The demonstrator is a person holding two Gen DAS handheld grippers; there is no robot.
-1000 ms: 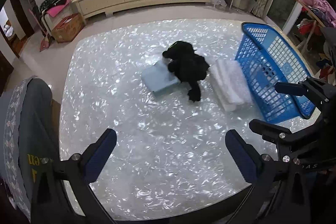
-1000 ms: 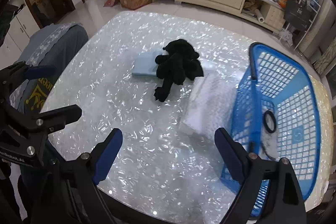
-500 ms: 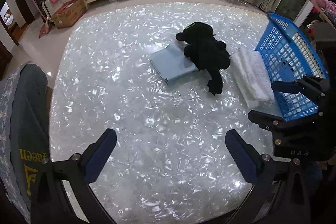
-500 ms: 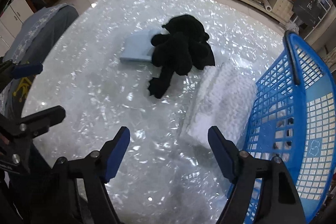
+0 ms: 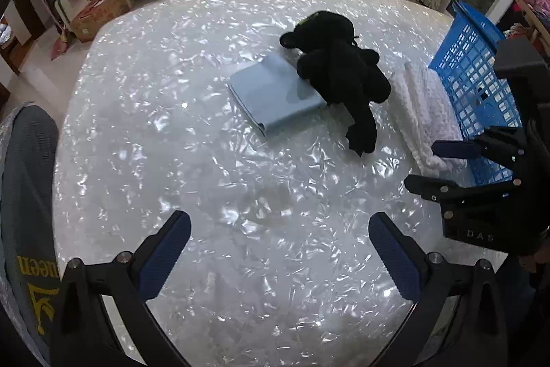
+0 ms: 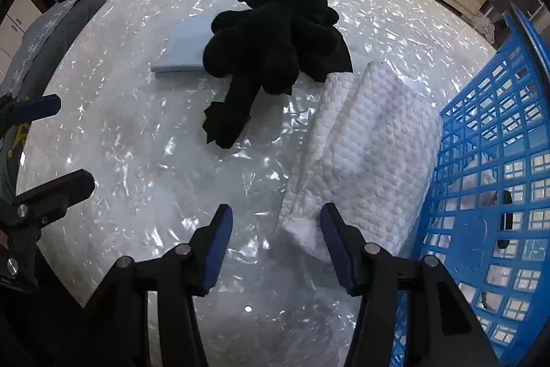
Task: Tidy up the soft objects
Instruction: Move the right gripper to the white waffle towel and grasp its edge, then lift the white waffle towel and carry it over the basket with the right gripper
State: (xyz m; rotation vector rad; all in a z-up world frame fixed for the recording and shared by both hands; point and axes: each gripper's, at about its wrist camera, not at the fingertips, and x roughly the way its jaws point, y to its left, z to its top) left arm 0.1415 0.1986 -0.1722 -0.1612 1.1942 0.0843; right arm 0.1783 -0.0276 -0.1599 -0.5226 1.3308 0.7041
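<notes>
Lying along the right edge of the surface [image 5: 172,160], a folded white towel [image 6: 371,153] with a bumpy, quilted weave is resting flat, its long side just beside the wall of a blue basket [image 6: 488,140]. Sprawling toward the middle of the surface, a black plush toy [image 6: 271,47] is lying partly over a folded light-blue cloth [image 5: 275,93], one limb stretching toward the near edge; its body is touching the far end of the towel.

The right claw [image 6: 275,243] is hovering low at the near end of the towel, its blue-padded fingers [image 6: 218,246] standing partly apart and holding nothing; the towel's near corner is sitting between them, though whether a pad is touching it cannot be told. The left claw [image 5: 278,250] is hanging over bare surface near the front edge, spread wide and gripping nothing.

The basket is standing at the right edge, with something white and a dark ring-shaped item showing through its lattice; what they are is unclear.
</notes>
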